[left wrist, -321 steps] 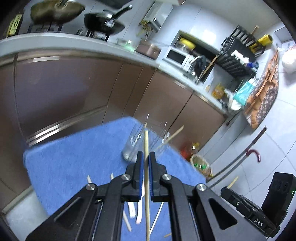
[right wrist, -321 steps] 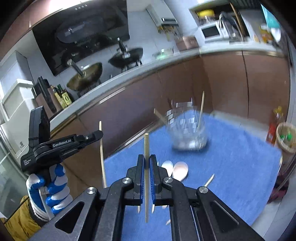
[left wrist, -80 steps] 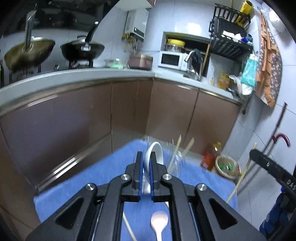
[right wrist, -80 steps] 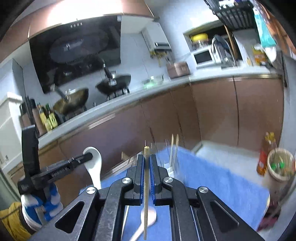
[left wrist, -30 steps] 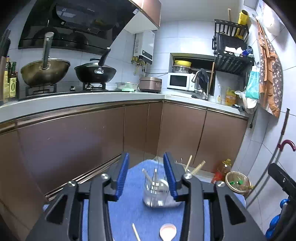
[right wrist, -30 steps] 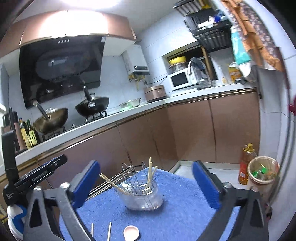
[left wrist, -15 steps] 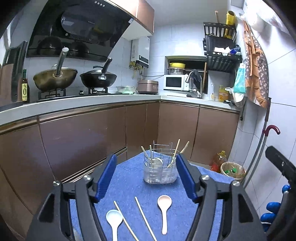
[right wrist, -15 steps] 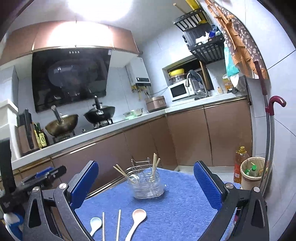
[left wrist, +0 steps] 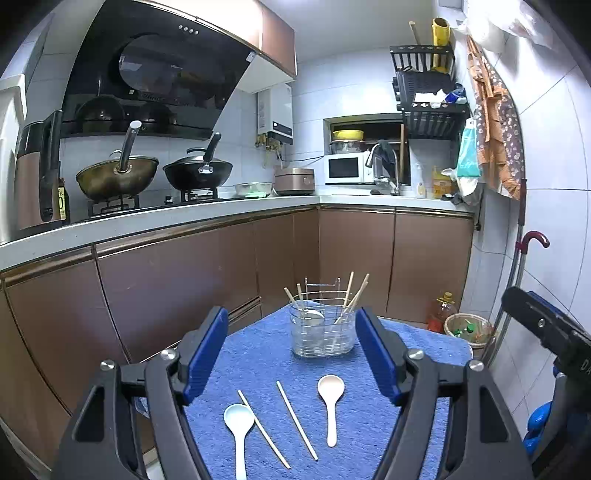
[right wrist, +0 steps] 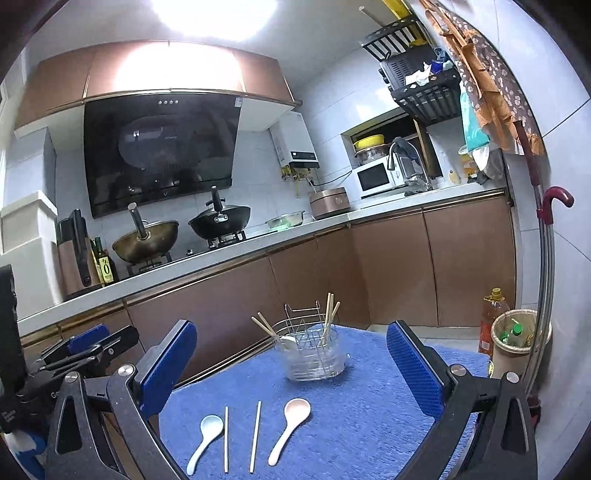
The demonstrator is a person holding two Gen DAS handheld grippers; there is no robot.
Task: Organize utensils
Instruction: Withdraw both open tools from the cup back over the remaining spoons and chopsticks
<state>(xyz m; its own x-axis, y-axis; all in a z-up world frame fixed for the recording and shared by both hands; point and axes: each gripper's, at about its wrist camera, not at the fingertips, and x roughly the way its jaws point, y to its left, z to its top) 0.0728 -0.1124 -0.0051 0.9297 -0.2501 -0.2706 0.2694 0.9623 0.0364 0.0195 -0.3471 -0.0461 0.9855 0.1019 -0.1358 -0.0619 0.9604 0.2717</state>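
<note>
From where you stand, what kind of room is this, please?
Most likely a home kitchen. Two woks sit on a gas stove under a black range hood, a white microwave stands on the counter, and spoons and chopsticks lie on a blue-covered table by a utensil holder.

Sharp fisheye views, glaring ceiling light [right wrist: 214,18] overhead.

At frame centre, a clear utensil holder [left wrist: 322,334] stands upright, holding what look like four chopsticks and a white spoon. Below it, left to right, lie a pale-blue spoon [left wrist: 239,424], two chopsticks [left wrist: 263,428] and a pinkish spoon [left wrist: 331,400].
</note>
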